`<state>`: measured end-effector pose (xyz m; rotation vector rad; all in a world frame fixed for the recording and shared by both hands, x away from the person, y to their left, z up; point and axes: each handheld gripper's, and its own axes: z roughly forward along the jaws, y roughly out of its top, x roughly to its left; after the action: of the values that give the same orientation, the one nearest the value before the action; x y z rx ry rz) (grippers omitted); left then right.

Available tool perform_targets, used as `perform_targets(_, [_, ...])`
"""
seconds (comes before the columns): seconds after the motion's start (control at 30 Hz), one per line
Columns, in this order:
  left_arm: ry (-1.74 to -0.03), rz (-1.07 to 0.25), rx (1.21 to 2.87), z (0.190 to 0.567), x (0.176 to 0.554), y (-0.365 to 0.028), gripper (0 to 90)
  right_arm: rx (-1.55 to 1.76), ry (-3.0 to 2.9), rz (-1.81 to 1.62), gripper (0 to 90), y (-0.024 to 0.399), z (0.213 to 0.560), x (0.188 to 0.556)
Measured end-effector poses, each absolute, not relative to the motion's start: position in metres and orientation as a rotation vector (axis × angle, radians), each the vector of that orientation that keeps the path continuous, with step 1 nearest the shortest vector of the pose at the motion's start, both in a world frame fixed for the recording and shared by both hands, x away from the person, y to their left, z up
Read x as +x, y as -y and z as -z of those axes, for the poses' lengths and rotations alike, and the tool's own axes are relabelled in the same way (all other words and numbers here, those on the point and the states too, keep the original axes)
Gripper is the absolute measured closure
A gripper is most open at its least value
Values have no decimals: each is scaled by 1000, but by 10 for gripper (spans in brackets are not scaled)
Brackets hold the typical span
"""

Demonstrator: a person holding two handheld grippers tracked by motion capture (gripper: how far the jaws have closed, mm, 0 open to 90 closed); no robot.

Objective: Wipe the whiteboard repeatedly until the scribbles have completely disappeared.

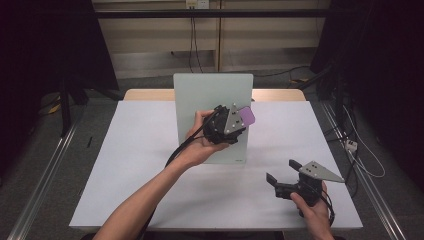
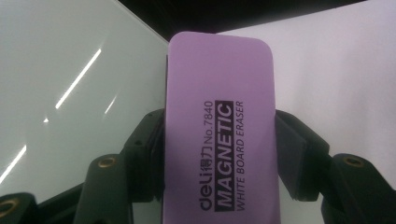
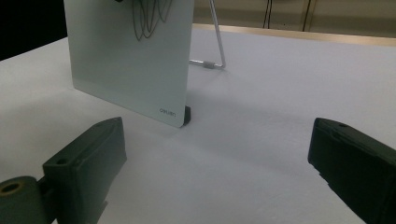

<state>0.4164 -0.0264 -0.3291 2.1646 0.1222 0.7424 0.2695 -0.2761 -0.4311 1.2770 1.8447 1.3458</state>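
Left tool (image 2: 219, 154) w/ eraser (image 2: 220, 121) between jaws

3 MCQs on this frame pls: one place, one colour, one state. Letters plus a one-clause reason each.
1. Where does the whiteboard stand?
A. flat at the table's left edge
B. upright at mid-table
C. on the floor

2. What colour is the eraser?
A. purple
B. yellow
C. green

3. How do the right tongs stand?
A. shut on a marker
B. shut on the eraser
C. open, nothing between the jaws

Answers:
1 B, the high view shows the whiteboard standing upright on the table, with a stand behind it in the right gripper view.
2 A, the left gripper view shows the eraser's purple face, clamped in the left tongs.
3 C, the jaws stand wide apart over bare table.
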Motion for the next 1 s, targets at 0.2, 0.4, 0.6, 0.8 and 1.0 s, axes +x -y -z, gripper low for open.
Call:
perform_targets(0.2, [-142,-762,2131,311,424,20,408,1280,-1840,-1350,40,277,431,269])
perform_targets(0.4, [-176,-762,2095,295,432,13,408,1277,-1842,-1348,39,277,431,269])
perform_targets(0.6, [-255,-710,1993,284,442,-1,408,1277,-1840,-1348,39,277,431,268])
perform_targets(0.8, [-230,-754,2013,291,436,4,408,1275,-1842,-1347,39,277,431,268])
perform_targets(1.0, [-199,-749,2038,307,429,7,408,1278,-1842,-1346,39,277,431,269])
